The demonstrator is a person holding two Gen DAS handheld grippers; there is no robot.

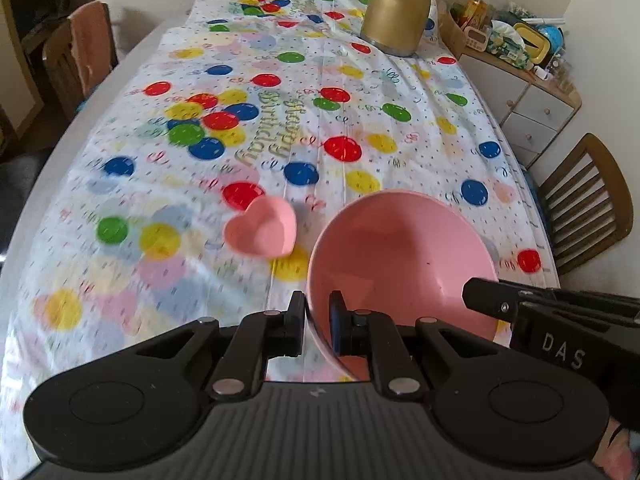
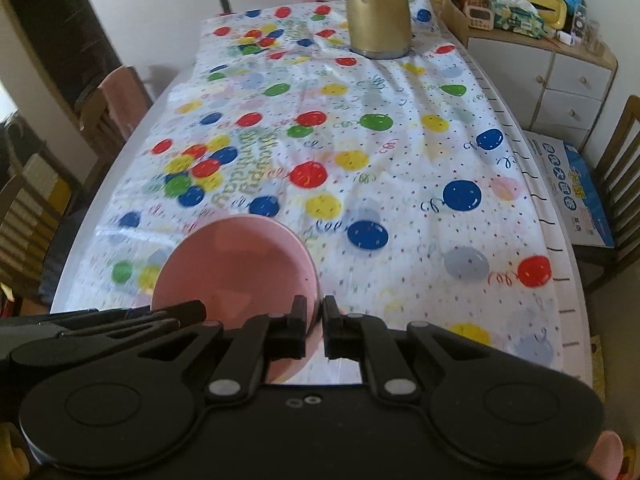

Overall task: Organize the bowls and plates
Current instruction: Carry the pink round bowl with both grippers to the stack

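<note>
Two grips on one pink bowl [image 1: 400,256], pinched at opposite sides of its rim and carried tilted above the near end of the table, mouth turned toward the left camera. Left gripper [image 1: 316,312] clamped narrow on the near-left rim, wall sandwiched between its pads; right gripper [image 2: 318,316] closed likewise on the right-hand rim, one pad inside, one outside. Probably held double because a thin rim pinched at one point alone would let so wide a bowl swing or slip; opposite holds keep the tilt under control.

Just beyond and to the left, resting on the cloth and apart from the bowl: a small heart-shaped pink dish [image 1: 262,232], open side up. Likely the nesting partner, so the big bowl probably gets set down near it, or the dish dropped inside; impossible to say which from here.

Underneath, a balloon-print birthday tablecloth [image 1: 280,128], wrinkled, hence some risk of a wobbly landing. Farther off, at the far end, a gold kettle [image 1: 396,12], well clear of the work. Wooden chairs [image 1: 588,204] around the table and a cluttered cabinet [image 2: 576,76] off to the right.
</note>
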